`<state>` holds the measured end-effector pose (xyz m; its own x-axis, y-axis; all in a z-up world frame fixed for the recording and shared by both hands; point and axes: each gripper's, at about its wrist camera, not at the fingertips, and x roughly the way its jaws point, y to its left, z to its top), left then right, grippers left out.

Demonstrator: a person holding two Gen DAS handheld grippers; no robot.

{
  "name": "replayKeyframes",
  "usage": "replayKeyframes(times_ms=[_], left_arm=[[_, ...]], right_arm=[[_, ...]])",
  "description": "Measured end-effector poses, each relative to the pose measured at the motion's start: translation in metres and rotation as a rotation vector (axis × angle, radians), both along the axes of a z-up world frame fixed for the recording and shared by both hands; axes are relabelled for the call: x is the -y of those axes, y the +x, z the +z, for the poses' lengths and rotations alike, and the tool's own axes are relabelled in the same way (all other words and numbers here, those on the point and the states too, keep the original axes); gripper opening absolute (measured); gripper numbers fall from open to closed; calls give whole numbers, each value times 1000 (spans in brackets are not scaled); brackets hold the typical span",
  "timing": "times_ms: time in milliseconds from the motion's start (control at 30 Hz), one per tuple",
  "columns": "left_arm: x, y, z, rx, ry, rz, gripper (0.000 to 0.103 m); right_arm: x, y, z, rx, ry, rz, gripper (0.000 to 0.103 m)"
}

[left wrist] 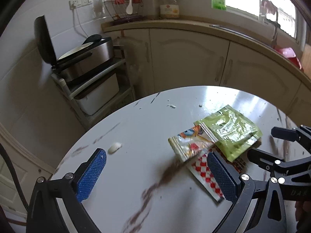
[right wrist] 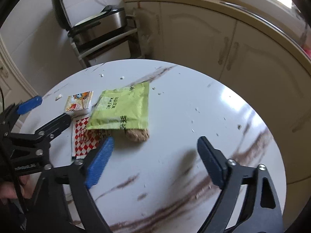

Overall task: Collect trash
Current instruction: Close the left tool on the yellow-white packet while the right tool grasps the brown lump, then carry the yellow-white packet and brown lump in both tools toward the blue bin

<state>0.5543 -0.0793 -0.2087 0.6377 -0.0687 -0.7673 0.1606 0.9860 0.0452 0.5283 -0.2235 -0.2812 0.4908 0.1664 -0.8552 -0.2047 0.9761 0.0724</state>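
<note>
- We hold both the left hand-held gripper [left wrist: 155, 171] and right hand-held gripper [right wrist: 155, 155] released, empty.
- They flank the green wrapper [right wrist: 122, 108] on the table [right wrist: 194, 101], likely readying a pickup.

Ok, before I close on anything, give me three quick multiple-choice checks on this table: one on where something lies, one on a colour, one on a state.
1. Where does the green wrapper lie?
A. partly over the red-and-white checked wrapper
B. alone at the table's far edge
C. on the counter

2. What colour is the pad on one finger of each gripper?
A. red
B. blue
C. yellow

3. How does the right gripper stand?
A. shut on the green wrapper
B. shut on nothing
C. open, holding nothing

Answers:
1 A, its lower corner overlaps the checked one on the table.
2 B, blue pads show in both views.
3 C, bare table lies between its spread fingers.
</note>
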Motion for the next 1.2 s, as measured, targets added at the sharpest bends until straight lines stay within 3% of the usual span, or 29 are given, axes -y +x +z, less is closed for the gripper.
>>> replayKeyframes(times_ms=[133,267,333,367,500,900,1200], left_arm=[[10,22,-11,-13,-6,-23,102],[14,31,-22,-28,-20,-37,92],[14,40,-28,-52,-44,-49,63],[13,45,-30,-67,-63,-57,59],[14,53,-29,-59,-80,-81,27],[-10,21,-23,-33,-118,-86,26],[-24,-62,15,32,-148,-101,26]], right_arm=[[-5,6,-3,17,-2,7,76],[-13,6,-1,34,-21,30,47],[-16,4,0,34,-19,46,36],[-17,3,0,33,-19,46,27],[-14,-1,1,33,0,41,27],[14,-39,13,20,95,-7,26],[36,-91,40,52,176,-41,26]])
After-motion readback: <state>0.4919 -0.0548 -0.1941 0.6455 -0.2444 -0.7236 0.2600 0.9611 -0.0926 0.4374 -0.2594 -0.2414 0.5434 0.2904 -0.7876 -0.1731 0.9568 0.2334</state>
